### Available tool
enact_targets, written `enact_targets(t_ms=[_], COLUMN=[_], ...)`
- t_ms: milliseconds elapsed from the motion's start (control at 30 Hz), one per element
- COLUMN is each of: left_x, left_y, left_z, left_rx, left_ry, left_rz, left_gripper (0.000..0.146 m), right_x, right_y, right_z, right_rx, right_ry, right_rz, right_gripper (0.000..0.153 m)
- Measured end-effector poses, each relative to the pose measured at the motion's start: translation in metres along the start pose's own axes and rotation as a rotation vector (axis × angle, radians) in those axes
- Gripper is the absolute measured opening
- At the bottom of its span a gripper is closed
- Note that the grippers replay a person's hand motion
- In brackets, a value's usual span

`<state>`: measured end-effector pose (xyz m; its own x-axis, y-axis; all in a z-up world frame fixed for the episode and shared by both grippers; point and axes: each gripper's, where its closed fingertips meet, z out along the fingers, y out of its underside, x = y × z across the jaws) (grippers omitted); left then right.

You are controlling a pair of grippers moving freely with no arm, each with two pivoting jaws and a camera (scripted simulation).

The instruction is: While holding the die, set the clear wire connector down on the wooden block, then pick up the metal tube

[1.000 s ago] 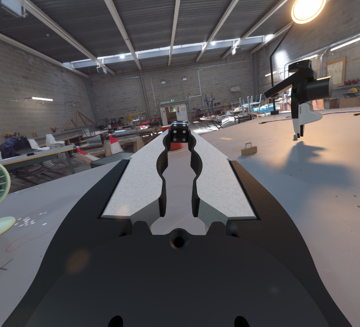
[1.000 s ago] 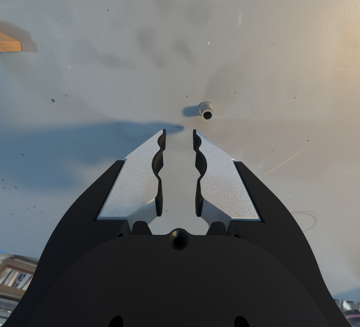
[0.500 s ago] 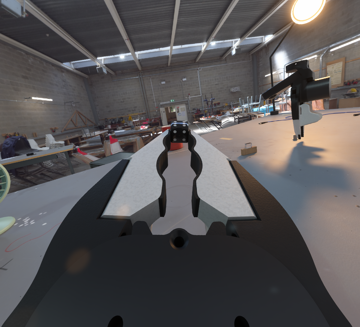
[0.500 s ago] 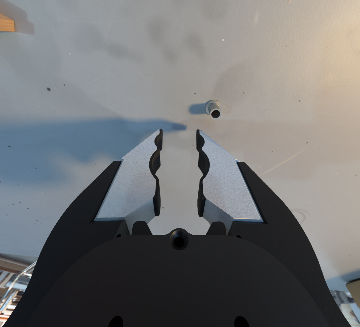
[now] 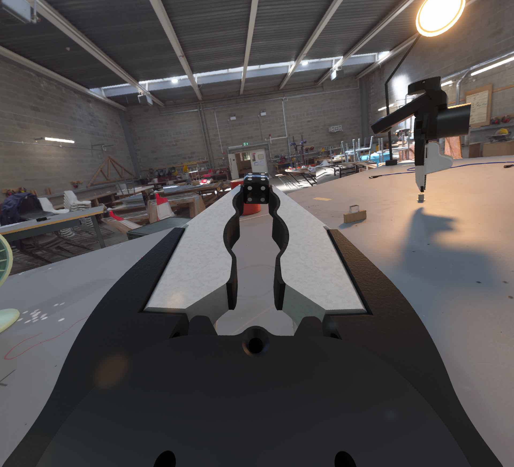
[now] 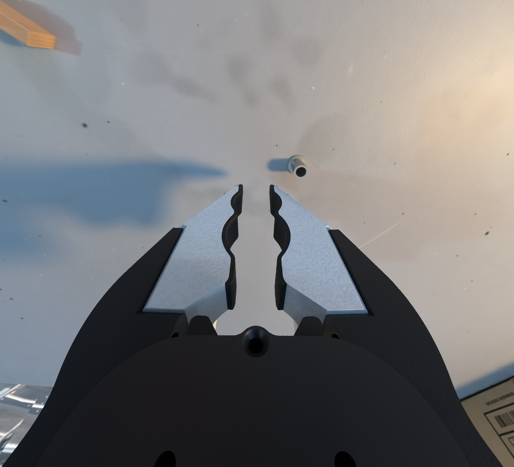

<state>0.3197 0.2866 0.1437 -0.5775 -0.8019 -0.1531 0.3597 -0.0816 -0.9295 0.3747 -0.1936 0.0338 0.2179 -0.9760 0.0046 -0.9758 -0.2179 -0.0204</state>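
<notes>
clutter first, left to right in the left wrist view: a green fan (image 5: pixel 5 264) at 9 o'clock on the grey table (image 5: pixel 417 300); the left gripper (image 5: pixel 256 192) pinching the black die (image 5: pixel 256 188) at its fingertips; the wooden block (image 5: pixel 354 216) at 2 o'clock with the clear connector (image 5: pixel 353 208) on top; the right gripper (image 5: pixel 422 189) pointing down just above the upright metal tube (image 5: pixel 421 197); a lamp (image 5: pixel 440 10) at 1 o'clock.

right wrist view: block (image 6: pixel 27 31) at 10 o'clock, fingers (image 6: pixel 278 203) spread and empty, tube (image 6: pixel 298 166) free at 1 o'clock past the tips, cardboard box (image 6: pixel 492 414) at 4 o'clock.
</notes>
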Motion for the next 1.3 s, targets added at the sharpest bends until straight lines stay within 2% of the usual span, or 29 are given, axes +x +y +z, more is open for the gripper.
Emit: enact_targets(t_ms=[167, 300, 533, 667, 867, 1033, 1067, 1200, 1300], left_x=[0.0, 0.0, 0.0, 0.0, 0.001, 0.001, 0.001, 0.001, 0.001], left_y=[0.0, 0.0, -0.001, -0.001, -0.001, -0.001, -0.001, -0.001, -0.001], left_z=[0.0, 0.001, 0.001, 0.002, 0.002, 0.003, 0.003, 0.003, 0.003], left_rx=[0.001, 0.002, 0.007, 0.007, 0.006, 0.006, 0.005, 0.005, 0.005], left_ry=[0.001, -0.001, 0.0, -0.001, -0.002, -0.002, -0.002, -0.002, 0.0], left_rz=[-0.002, -0.006, -0.018, -0.017, -0.014, -0.015, -0.015, -0.016, -0.016], left_gripper=[0.016, 0.016, 0.016, 0.016, 0.016, 0.016, 0.016, 0.016, 0.016], right_x=[-0.004, 0.001, 0.018, 0.03, 0.032, 0.032, 0.032, 0.026, -0.003], right_y=[-0.004, -0.002, -0.004, -0.002, -0.004, 0.001, 0.001, -0.007, -0.029], right_z=[-0.013, -0.004, 0.002, 0.007, 0.016, 0.021, 0.02, 0.005, -0.013], right_rx=[-0.031, -0.052, 0.04, 0.039, 0.054, 0.023, 0.023, 0.053, 0.136], right_ry=[0.043, -0.03, -0.109, -0.069, -0.081, -0.071, -0.065, -0.061, -0.109], right_rz=[-0.05, 0.145, 0.233, 0.246, 0.25, 0.224, 0.218, 0.175, 0.083], right_gripper=[0.023, 0.047, 0.048, 0.044, 0.033, 0.016, 0.009, 0.009, 0.009])
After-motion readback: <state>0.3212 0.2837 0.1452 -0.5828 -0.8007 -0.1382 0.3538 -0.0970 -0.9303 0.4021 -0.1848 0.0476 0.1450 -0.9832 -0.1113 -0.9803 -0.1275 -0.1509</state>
